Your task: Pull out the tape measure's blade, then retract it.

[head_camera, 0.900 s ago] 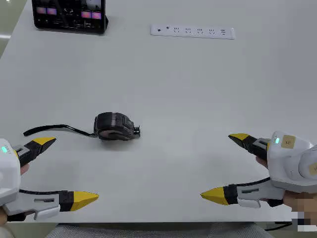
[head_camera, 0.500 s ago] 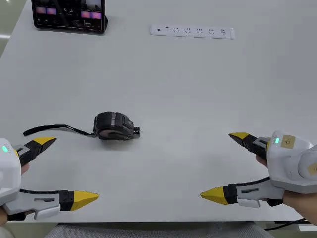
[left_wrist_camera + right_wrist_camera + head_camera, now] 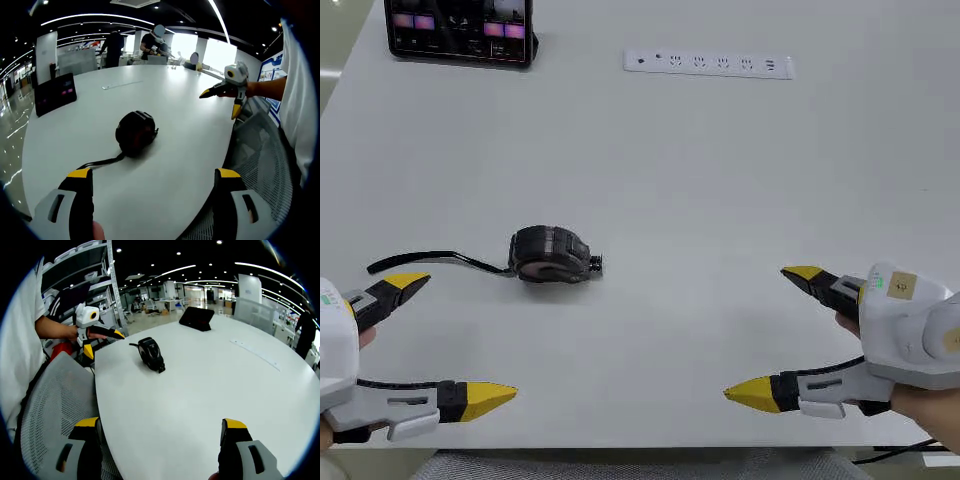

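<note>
On the table [image 3: 720, 180], tape measure [image 3: 550, 255] untouched, blade in; left gripper [image 3: 420, 345] and right gripper [image 3: 775, 335] jaws apart, empty. Nothing begun.

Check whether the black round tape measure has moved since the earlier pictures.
No. The black round tape measure lies in the same spot relative to the white power strip.

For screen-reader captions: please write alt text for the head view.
A black tape measure lies on a white table, blade in, strap trailing left. The left tool and right tool are open at the near edge, touching nothing. A tablet and power strip sit beyond.
</note>
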The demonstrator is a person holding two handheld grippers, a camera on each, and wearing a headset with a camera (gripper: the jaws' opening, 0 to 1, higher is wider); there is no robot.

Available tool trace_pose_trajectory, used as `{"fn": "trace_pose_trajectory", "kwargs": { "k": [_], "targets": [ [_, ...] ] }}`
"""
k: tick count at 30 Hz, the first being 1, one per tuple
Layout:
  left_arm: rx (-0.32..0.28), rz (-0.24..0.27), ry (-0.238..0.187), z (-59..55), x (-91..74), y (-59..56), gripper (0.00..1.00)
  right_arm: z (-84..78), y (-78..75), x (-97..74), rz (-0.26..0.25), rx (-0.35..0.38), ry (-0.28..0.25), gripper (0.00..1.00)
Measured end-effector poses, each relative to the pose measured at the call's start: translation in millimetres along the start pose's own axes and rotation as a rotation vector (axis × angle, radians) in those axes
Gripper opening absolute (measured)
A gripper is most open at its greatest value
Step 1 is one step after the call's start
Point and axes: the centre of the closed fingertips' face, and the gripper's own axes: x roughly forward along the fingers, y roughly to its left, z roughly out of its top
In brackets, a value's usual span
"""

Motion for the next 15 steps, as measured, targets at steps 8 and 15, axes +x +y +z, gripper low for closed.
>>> {"fn": "trace_pose_trajectory", "kwargs": {
  "k": [8, 15],
  "targets": [
    [0.002, -0.003, 0.002, -0.2, 0.5, 0.5, 0.99, 0.9, -0.7, 0.2, -0.003, -0.002, 0.001, 0.99],
    [0.006, -0.003, 0.002, 0.8, 1.4, 1.4, 0.99, 1.9, -2.8, 0.2, -0.005, -0.007, 0.003, 0.99]
  ]
}}
